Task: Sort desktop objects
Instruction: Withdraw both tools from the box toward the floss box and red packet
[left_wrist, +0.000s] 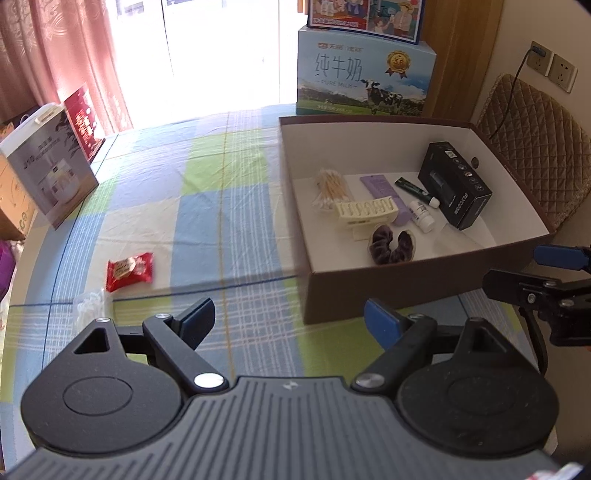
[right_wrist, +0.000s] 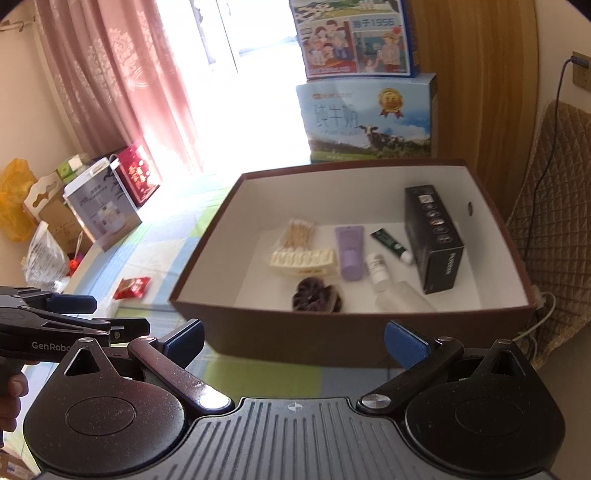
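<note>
Your left gripper hangs above the near edge of the table, its 2 blue-padded fingers spread wide and holding nothing. Your right gripper is likewise spread and empty, hovering just in front of the near wall of the brown box. In the right wrist view the left gripper shows at the left edge, with part of your hand on its handle.

The table carries a checked cloth in blue, green and white. The box sits toward the right side of the table, open at the top, white inside.

Contents of the box, 8 items noted:
- cotton swabs in a bundle, toward the far left corner
- cream hair clip, touching the near end of the swabs
- dark purple scrunchie, nearest the front wall
- lilac tube, just right of the clip
- small white bottle, beside the lilac tube
- green tube with white cap, between the bottle and the black carton
- black carton, toward the right wall
- clear bottle, seen only in the right wrist view, lying near the front wall

Outside the box: 1 red snack packet lies on the cloth near the left edge of the table, well apart from the box. A crumpled clear wrapper lies just beside it, toward the near edge.
</note>
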